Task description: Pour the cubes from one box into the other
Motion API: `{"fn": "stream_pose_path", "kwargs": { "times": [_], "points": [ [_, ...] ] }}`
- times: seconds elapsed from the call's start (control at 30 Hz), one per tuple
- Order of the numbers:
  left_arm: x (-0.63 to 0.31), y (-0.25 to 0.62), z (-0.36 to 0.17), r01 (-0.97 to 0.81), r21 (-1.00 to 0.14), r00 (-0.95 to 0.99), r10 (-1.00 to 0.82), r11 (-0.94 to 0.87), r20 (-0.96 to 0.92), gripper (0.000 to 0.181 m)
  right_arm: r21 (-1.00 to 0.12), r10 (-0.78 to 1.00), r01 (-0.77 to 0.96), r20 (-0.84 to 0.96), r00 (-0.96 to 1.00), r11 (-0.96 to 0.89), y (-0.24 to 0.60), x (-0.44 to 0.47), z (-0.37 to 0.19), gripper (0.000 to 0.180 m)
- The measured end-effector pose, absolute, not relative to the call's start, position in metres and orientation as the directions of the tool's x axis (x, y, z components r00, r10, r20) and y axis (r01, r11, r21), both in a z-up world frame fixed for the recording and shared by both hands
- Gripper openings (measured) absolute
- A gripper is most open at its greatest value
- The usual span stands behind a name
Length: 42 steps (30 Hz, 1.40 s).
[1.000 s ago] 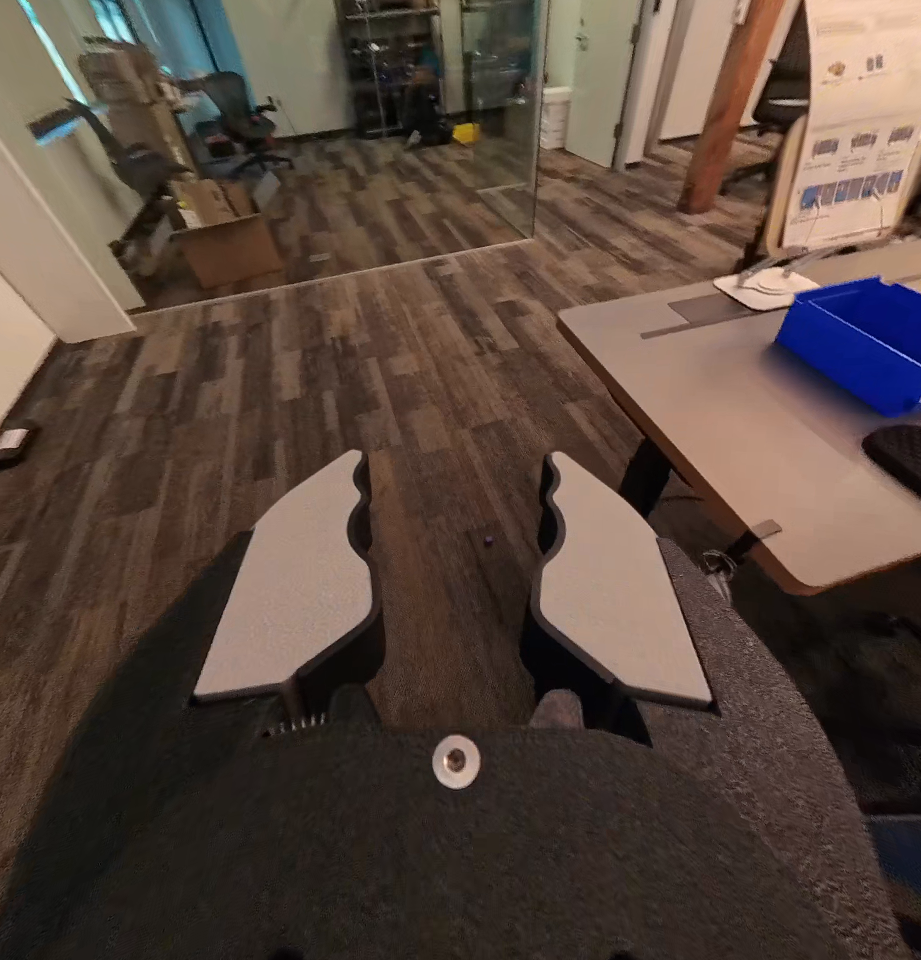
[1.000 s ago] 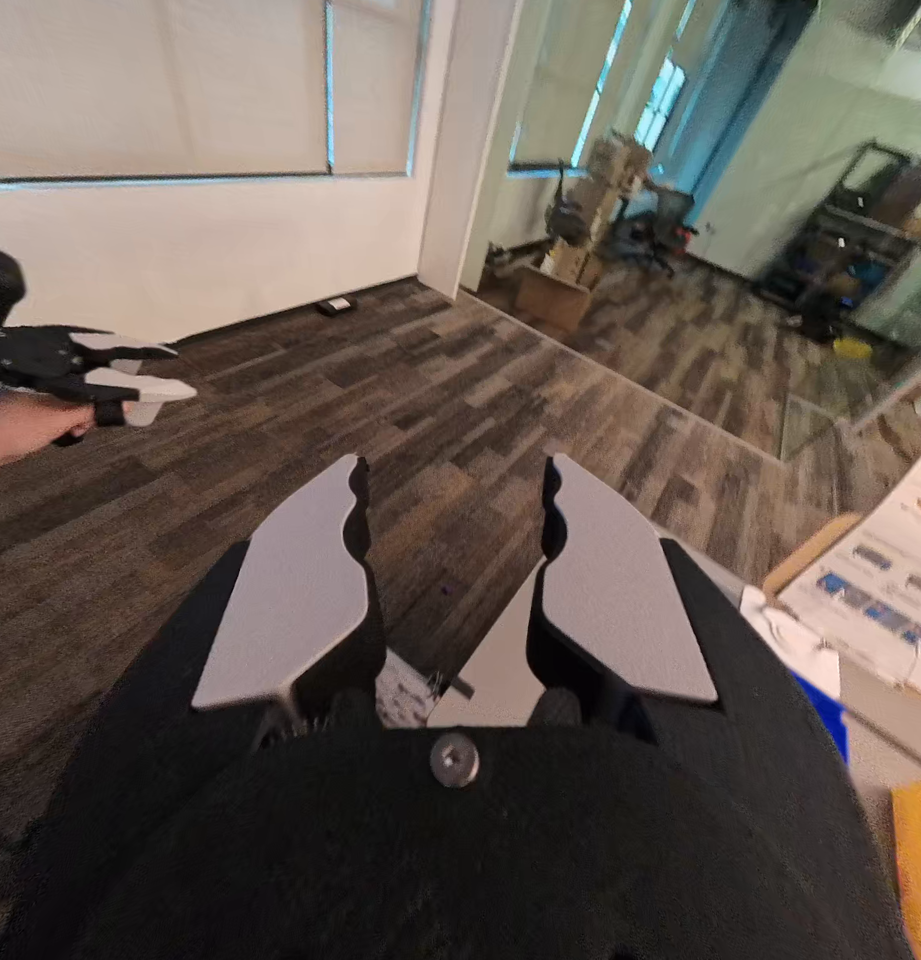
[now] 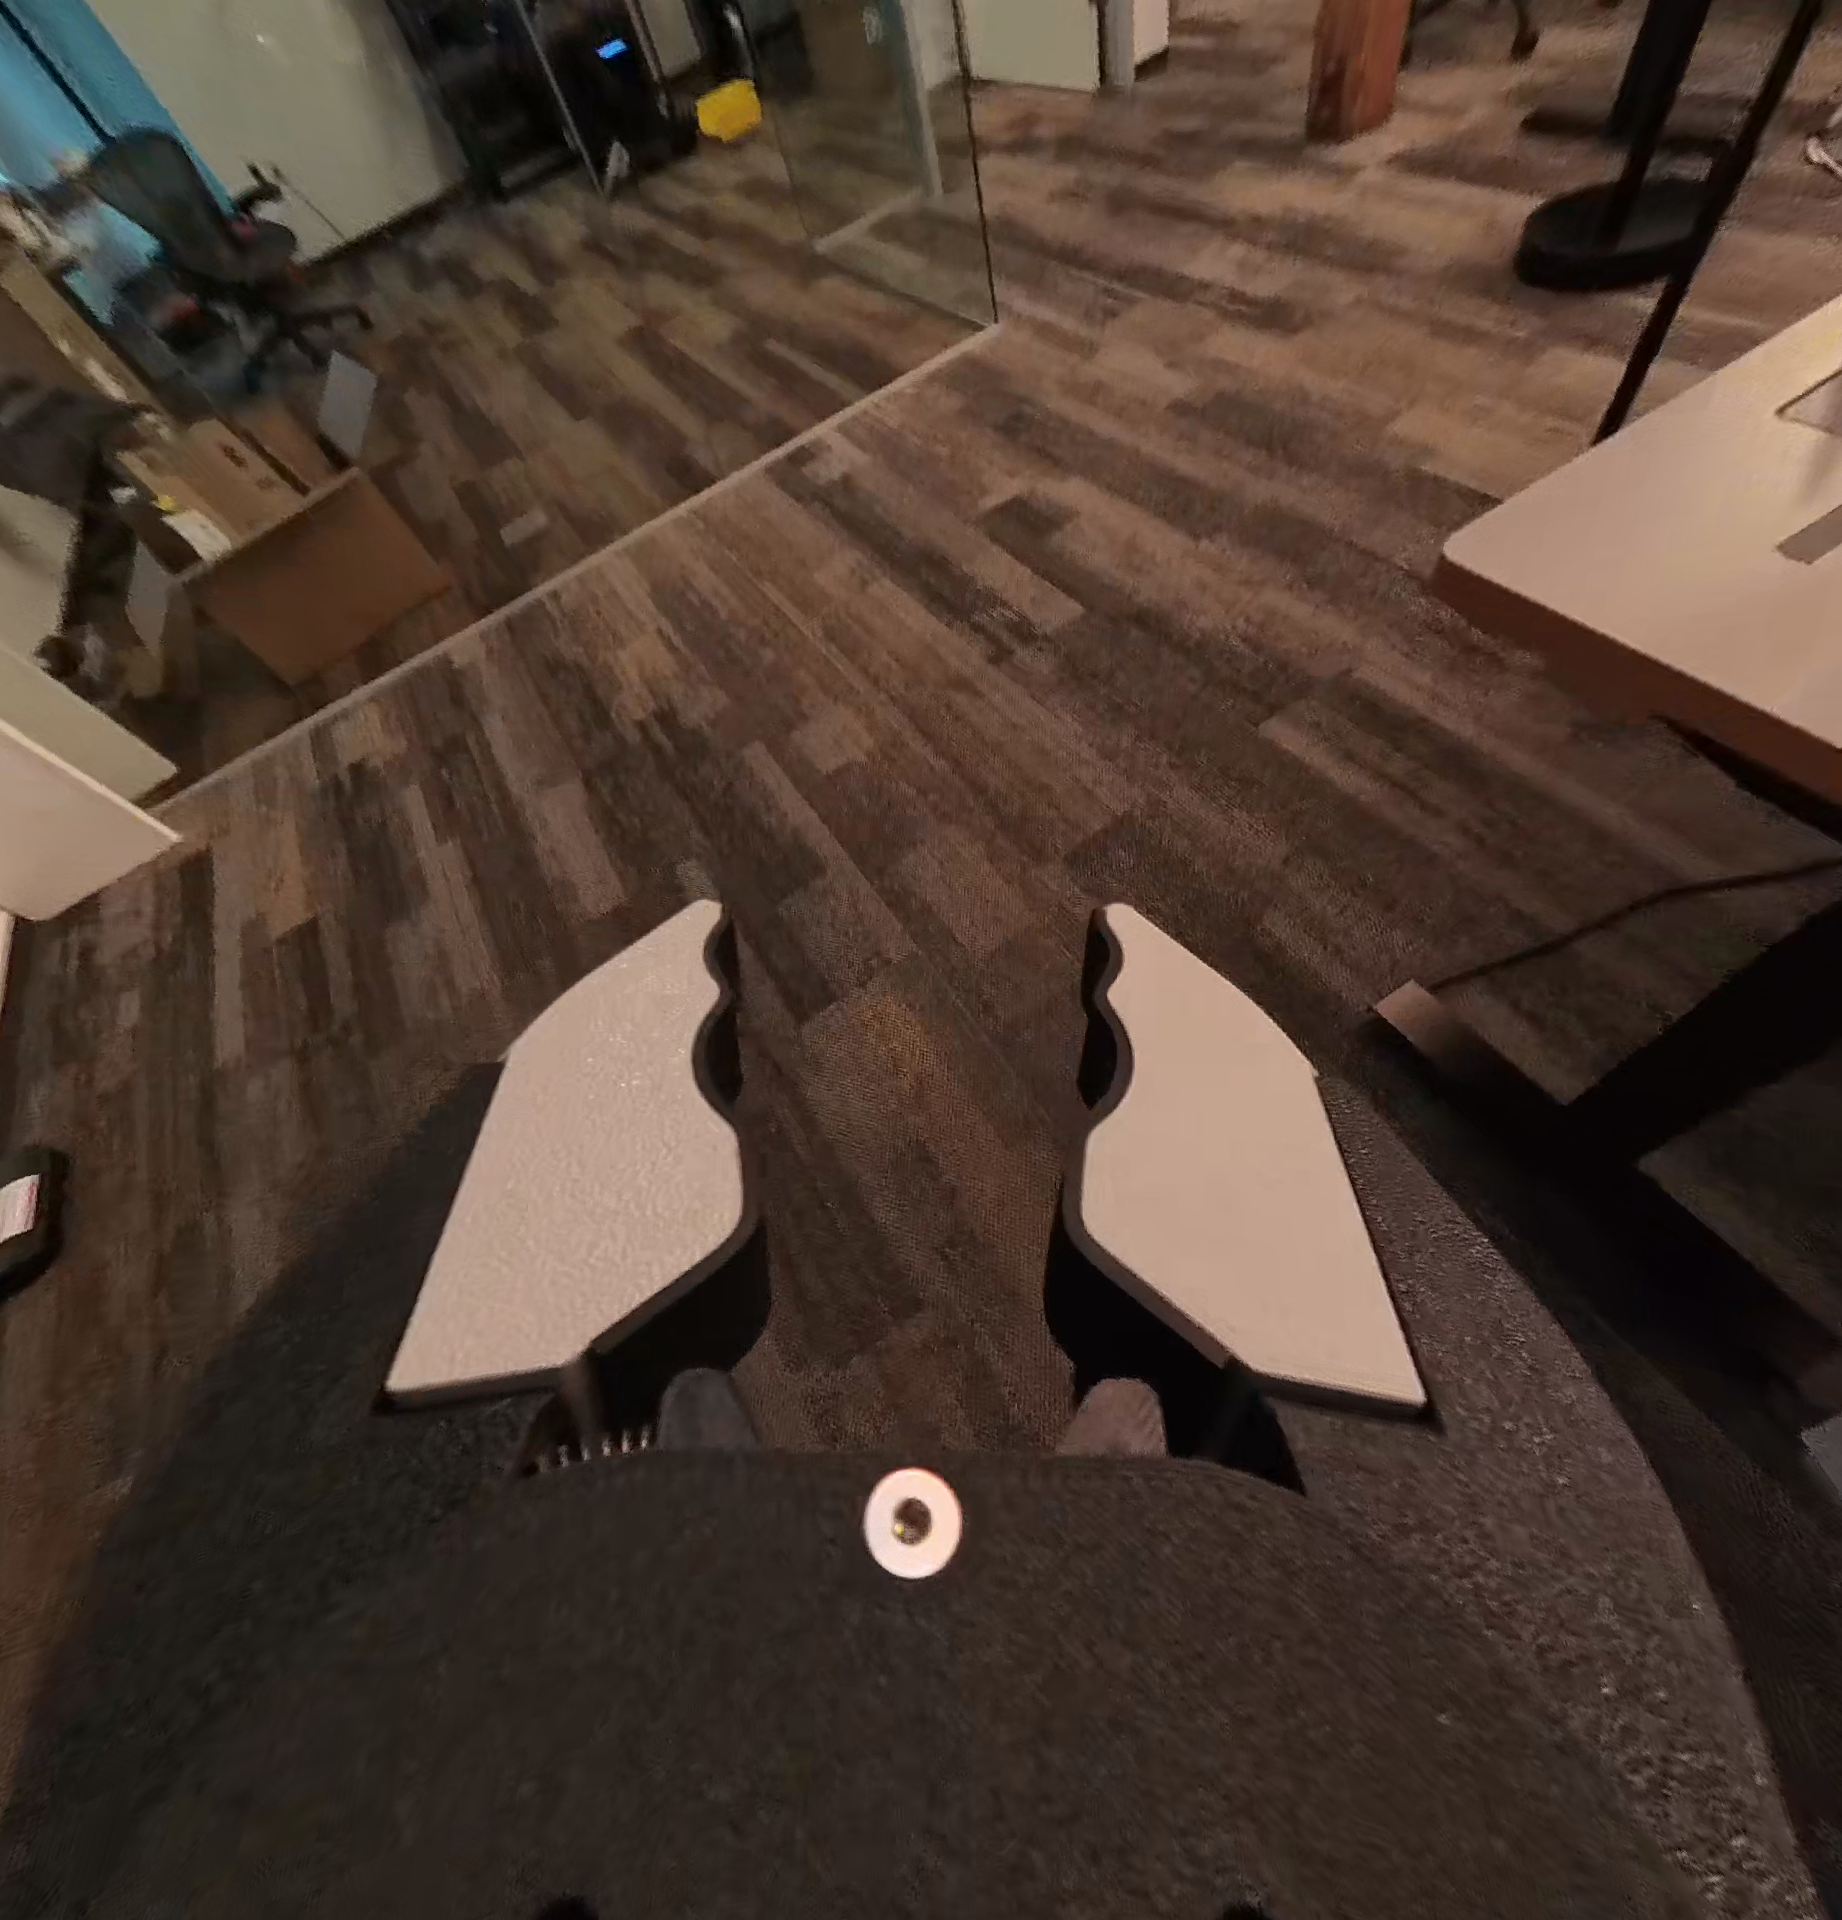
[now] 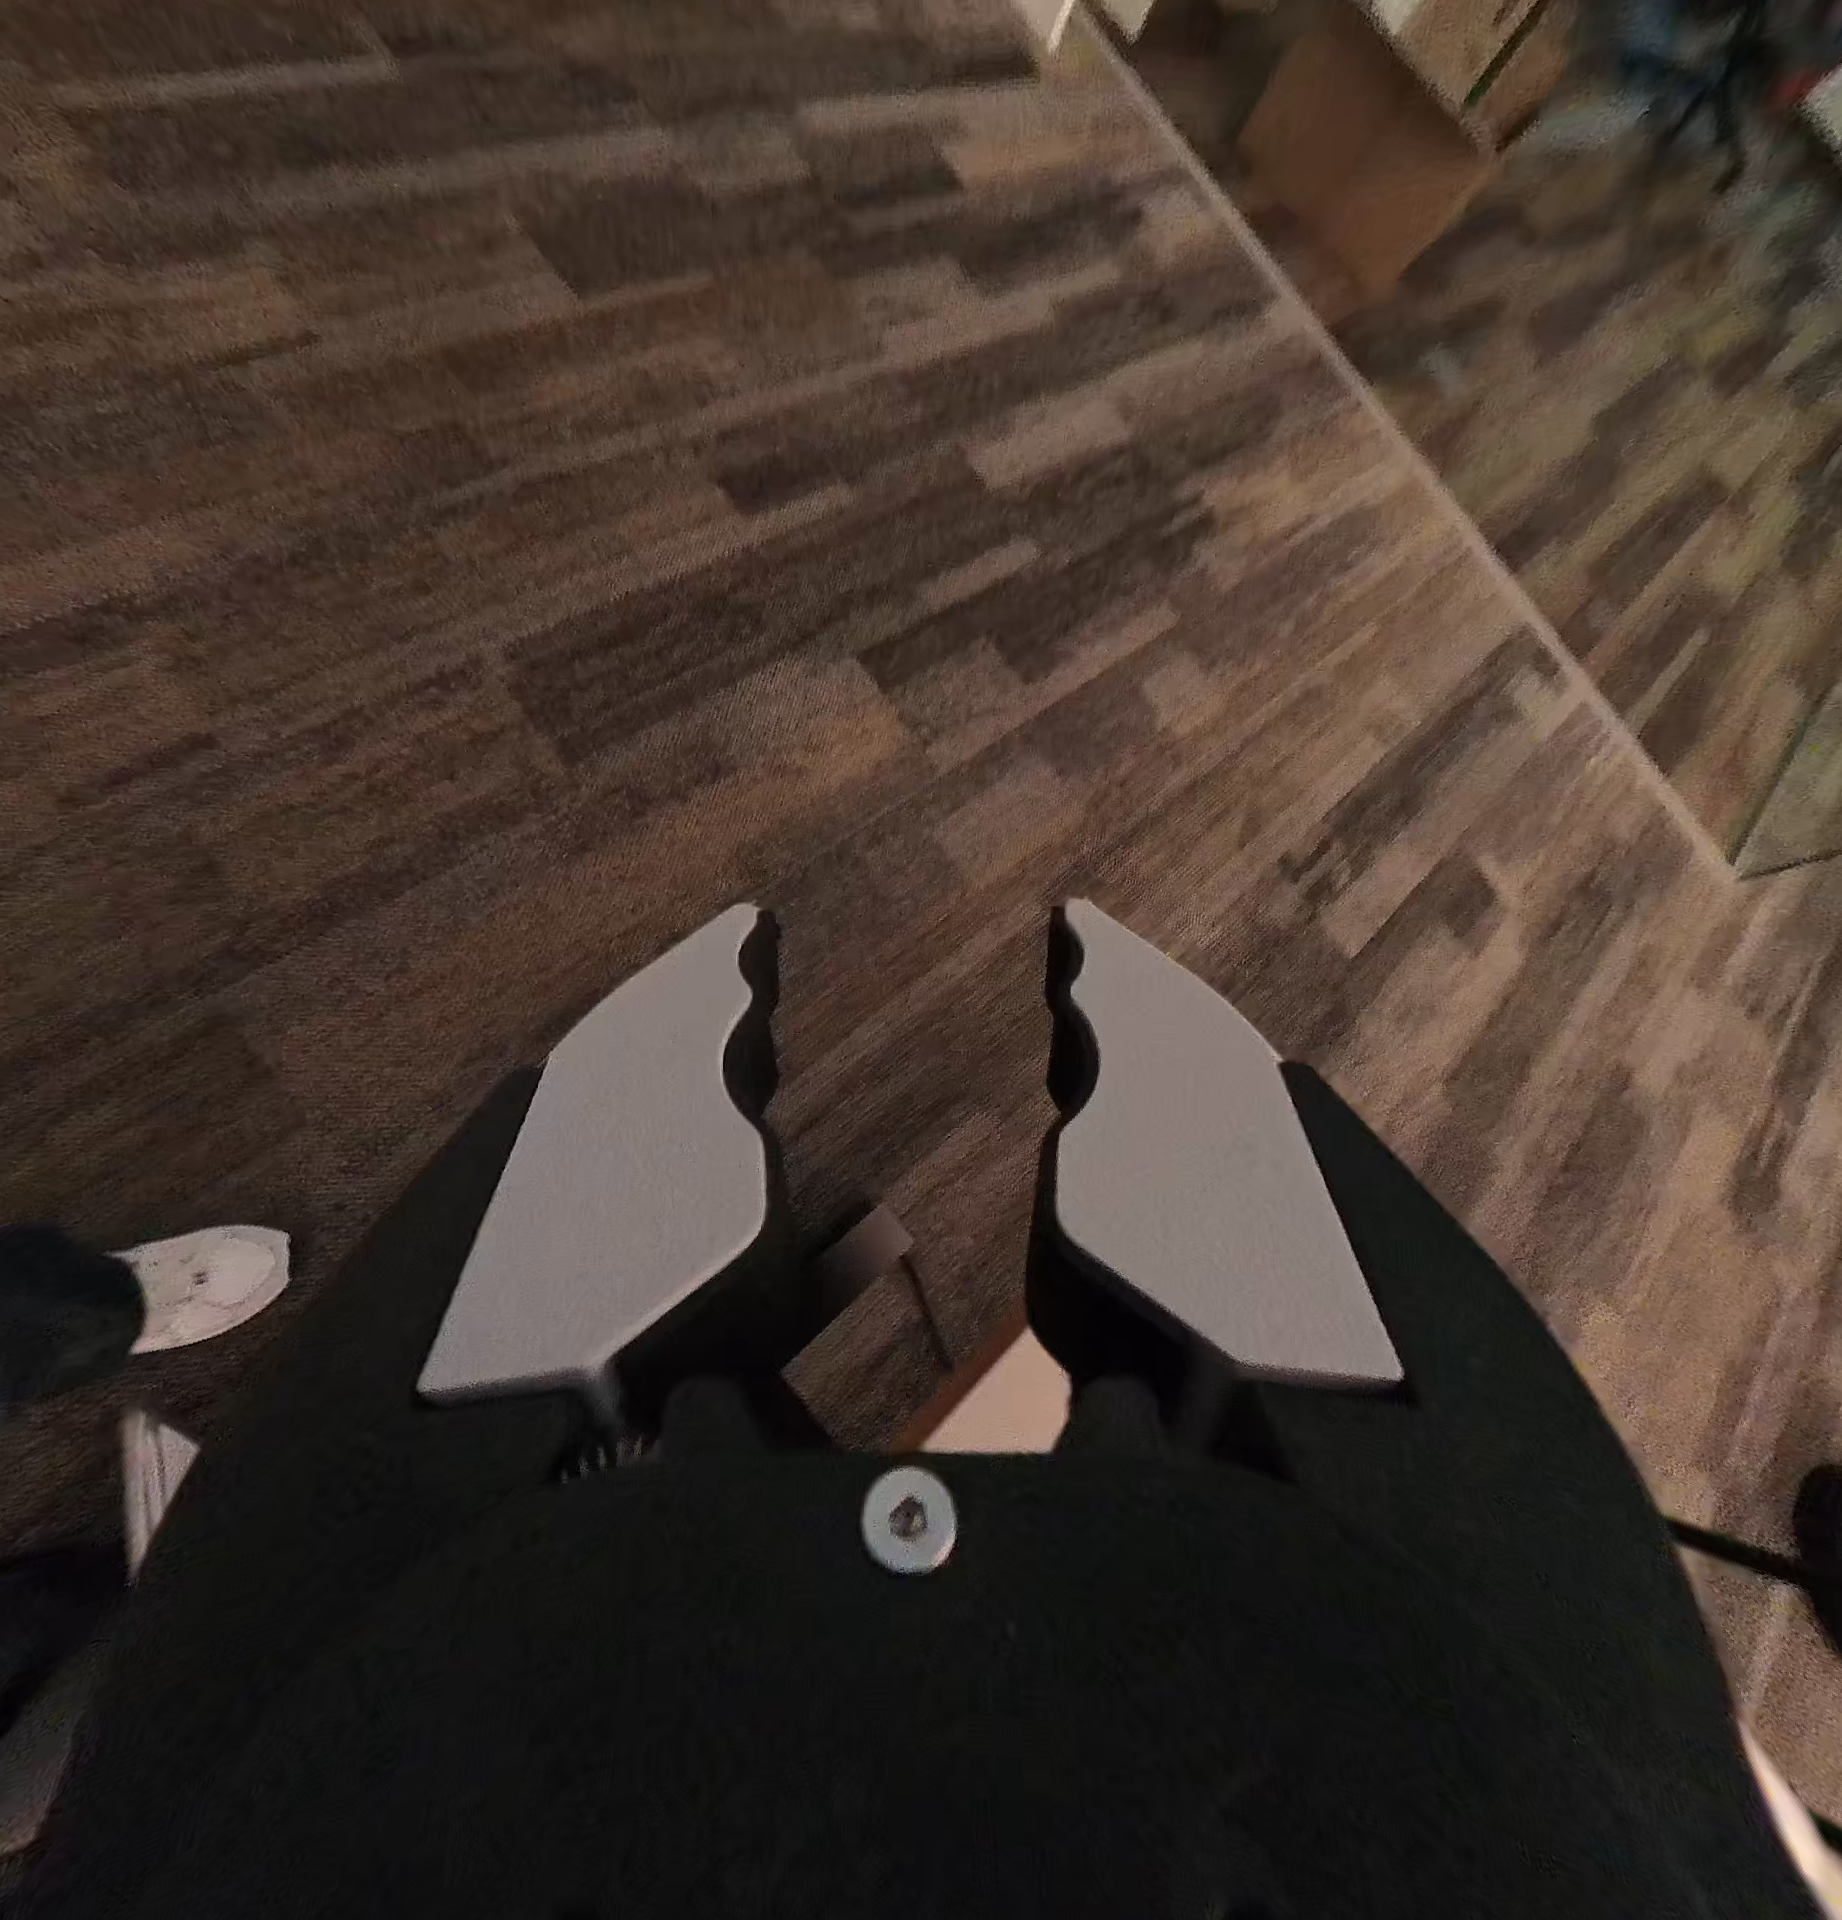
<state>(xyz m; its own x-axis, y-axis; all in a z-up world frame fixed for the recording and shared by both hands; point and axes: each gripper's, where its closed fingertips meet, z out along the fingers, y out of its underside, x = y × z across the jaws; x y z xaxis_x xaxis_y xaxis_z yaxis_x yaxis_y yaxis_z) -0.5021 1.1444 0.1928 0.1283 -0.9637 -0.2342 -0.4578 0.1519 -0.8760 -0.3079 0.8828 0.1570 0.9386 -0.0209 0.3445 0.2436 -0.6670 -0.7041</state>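
Observation:
No box and no cubes show in either view now. My left gripper (image 3: 912,935) is open and empty, held over the carpet floor, to the left of the grey table (image 3: 1665,582), whose corner shows at the right edge. My right gripper (image 4: 912,925) is open and empty, pointing down at the carpet floor, with a table corner (image 4: 1000,1392) just visible between the bases of its fingers.
A glass partition (image 3: 896,177) and a cardboard box (image 3: 314,582) stand far ahead on the left. A black stand base (image 3: 1623,229) sits far right. A person's white shoe (image 4: 205,1283) is on the floor at the left. A black cable (image 3: 1623,914) runs under the table.
Both grippers have tilted down and turned away from the table. The blue box has left the left wrist view. The other gripper and hand have left the right wrist view.

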Motion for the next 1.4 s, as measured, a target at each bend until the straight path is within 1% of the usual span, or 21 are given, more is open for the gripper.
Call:
{"fn": "stream_pose_path", "kwargs": {
  "times": [0.1, 0.17, 0.27, 0.33, 0.4, 0.5, 0.53, 0.6, 0.67, 0.73, 0.93, 1.07, 1.17, 1.27, 1.33, 1.4],
  "points": [
    [-0.452, 1.168, 0.139, -0.489, -0.855, 0.064, -0.97, 0.173, -0.233, 0.064, -0.692, -0.083, 0.117, 0.249, 0.965, -0.712, 0.916, -0.29, 0.081, 0.053],
    [-0.415, 1.176, 0.097, -0.491, -0.854, -0.004, -0.98, 0.174, -0.197, 0.064, -0.689, -0.136, 0.031, 0.188, 0.973, -0.724, 0.935, -0.28, 0.023, 0.053],
    [-0.36, 1.186, 0.037, -0.462, -0.867, -0.111, -0.982, 0.186, -0.151, 0.063, -0.647, -0.226, -0.091, 0.128, 0.966, -0.757, 0.953, -0.268, -0.07, 0.052],
    [-0.328, 1.194, -0.001, -0.449, -0.869, -0.169, -0.974, 0.21, -0.148, 0.062, -0.611, -0.318, -0.199, 0.091, 0.944, -0.766, 0.961, -0.258, -0.133, 0.048],
    [-0.303, 1.207, -0.026, -0.413, -0.883, -0.19, -0.969, 0.225, -0.158, 0.062, -0.596, -0.422, -0.323, 0.029, 0.906, -0.735, 0.971, -0.251, -0.196, 0.048],
    [-0.277, 1.228, -0.062, -0.36, -0.915, -0.182, -0.976, 0.18, -0.12, 0.06, -0.58, -0.593, -0.518, -0.073, 0.802, -0.629, 0.983, -0.24, -0.291, 0.047],
    [-0.27, 1.235, -0.079, -0.364, -0.917, -0.178, -0.978, 0.165, -0.105, 0.06, -0.573, -0.64, -0.558, -0.074, 0.765, -0.601, 0.984, -0.235, -0.323, 0.046],
    [-0.259, 1.25, -0.114, -0.389, -0.909, -0.177, -0.981, 0.149, -0.085, 0.061, -0.56, -0.717, -0.617, -0.056, 0.694, -0.553, 0.983, -0.228, -0.383, 0.045],
    [-0.251, 1.265, -0.142, -0.378, -0.912, -0.166, -0.981, 0.158, -0.101, 0.061, -0.527, -0.768, -0.674, -0.061, 0.637, -0.518, 0.983, -0.225, -0.443, 0.044],
    [-0.246, 1.284, -0.169, -0.374, -0.91, -0.142, -0.981, 0.178, -0.134, 0.06, -0.489, -0.795, -0.711, -0.055, 0.604, -0.506, 0.984, -0.223, -0.5, 0.043],
    [-0.236, 1.339, -0.259, -0.385, -0.912, -0.098, -0.988, 0.145, -0.116, 0.06, -0.378, -0.845, -0.789, -0.033, 0.534, -0.484, 0.978, -0.21, -0.656, 0.04],
    [-0.239, 1.371, -0.317, -0.397, -0.907, -0.054, -0.99, 0.141, -0.13, 0.06, -0.299, -0.841, -0.806, -0.022, 0.541, -0.511, 0.977, -0.203, -0.741, 0.041],
    [-0.246, 1.384, -0.352, -0.406, -0.906, -0.03, -0.992, 0.121, -0.119, 0.059, -0.247, -0.847, -0.824, -0.018, 0.531, -0.511, 0.974, -0.205, -0.789, 0.042],
    [-0.252, 1.388, -0.384, -0.44, -0.892, -0.022, -0.995, 0.101, -0.102, 0.059, -0.2, -0.849, -0.834, -0.019, 0.528, -0.514, 0.974, -0.211, -0.82, 0.046],
    [-0.253, 1.388, -0.399, -0.458, -0.884, -0.024, -0.995, 0.093, -0.092, 0.059, -0.197, -0.85, -0.834, -0.013, 0.527, -0.515, 0.975, -0.21, -0.831, 0.048],
    [-0.254, 1.386, -0.41, -0.473, -0.875, -0.031, -0.995, 0.098, -0.095, 0.059, -0.161, -0.846, -0.835, -0.001, 0.533, -0.525, 0.975, -0.212, -0.843, 0.052]
  ]
}}
